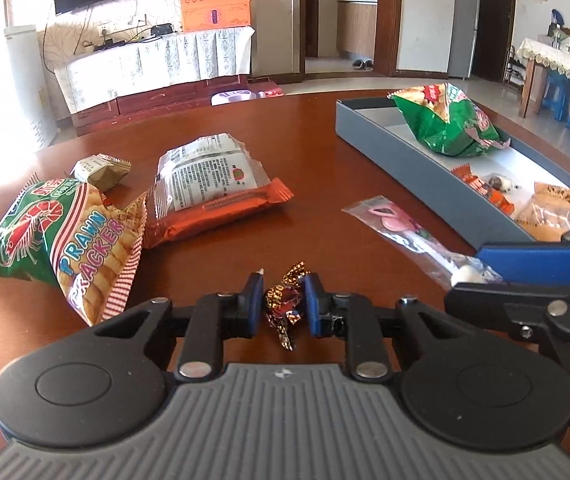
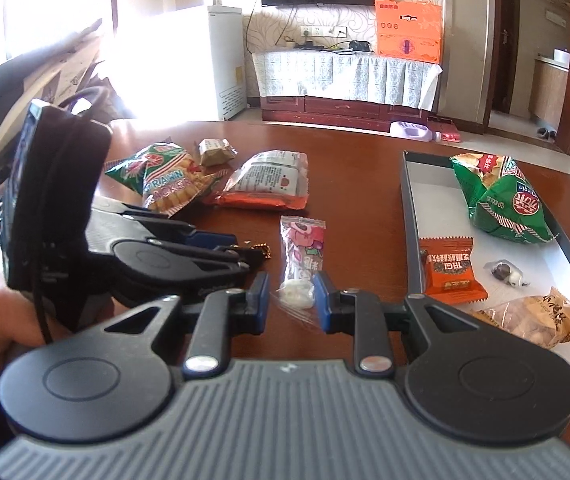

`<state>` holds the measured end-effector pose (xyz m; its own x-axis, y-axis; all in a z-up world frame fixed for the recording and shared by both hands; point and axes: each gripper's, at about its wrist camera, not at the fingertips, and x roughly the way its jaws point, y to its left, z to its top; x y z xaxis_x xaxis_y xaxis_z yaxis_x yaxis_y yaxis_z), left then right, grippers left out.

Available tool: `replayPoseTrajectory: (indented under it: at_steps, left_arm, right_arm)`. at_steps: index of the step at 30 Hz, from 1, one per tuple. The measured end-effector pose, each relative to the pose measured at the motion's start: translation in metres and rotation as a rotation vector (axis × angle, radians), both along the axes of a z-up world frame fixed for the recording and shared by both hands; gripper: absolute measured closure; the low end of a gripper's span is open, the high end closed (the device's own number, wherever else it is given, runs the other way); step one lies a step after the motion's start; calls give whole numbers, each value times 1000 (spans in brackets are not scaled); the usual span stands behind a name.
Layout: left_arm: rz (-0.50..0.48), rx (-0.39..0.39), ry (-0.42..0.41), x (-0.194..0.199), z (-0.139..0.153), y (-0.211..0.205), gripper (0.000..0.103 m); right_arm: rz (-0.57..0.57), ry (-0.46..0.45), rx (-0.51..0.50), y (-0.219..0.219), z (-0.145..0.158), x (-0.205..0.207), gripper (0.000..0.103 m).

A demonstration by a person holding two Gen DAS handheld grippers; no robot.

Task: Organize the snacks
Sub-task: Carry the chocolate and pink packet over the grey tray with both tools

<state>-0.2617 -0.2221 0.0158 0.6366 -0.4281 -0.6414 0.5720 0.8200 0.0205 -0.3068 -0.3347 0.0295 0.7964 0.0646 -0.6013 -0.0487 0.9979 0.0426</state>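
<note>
My left gripper (image 1: 283, 300) is shut on a foil-wrapped candy (image 1: 285, 304), low over the brown table (image 1: 293, 136). My right gripper (image 2: 291, 294) stands around the near end of a clear pink-printed lollipop packet (image 2: 303, 252); its pads sit beside the packet's white end with small gaps. The packet also shows in the left wrist view (image 1: 401, 232). A grey tray (image 2: 413, 216) at the right holds a green chip bag (image 2: 505, 200), an orange bar (image 2: 449, 272), a small candy (image 2: 505, 272) and a biscuit pack (image 2: 541, 316).
On the table's left lie a prawn cracker bag (image 1: 65, 240), a small brown pack (image 1: 101, 170) and a white-and-orange packet (image 1: 213, 192). The left gripper's body (image 2: 145, 256) sits close to the left of my right gripper.
</note>
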Motion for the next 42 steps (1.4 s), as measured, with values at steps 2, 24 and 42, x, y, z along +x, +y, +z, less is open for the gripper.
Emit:
replayPoseTrajectory:
  at_steps: [2, 24, 42]
  left_arm:
    - [5, 10, -3, -6, 0, -1, 77]
    - [117, -12, -70, -29, 27, 0, 77]
    - [111, -72, -79, -20, 38, -27, 77]
  right_arm:
    - [1, -3, -4, -1, 1, -2, 76]
    - [18, -78, 38, -12, 19, -13, 76]
    - [-7, -131, 43, -30, 32, -20, 76]
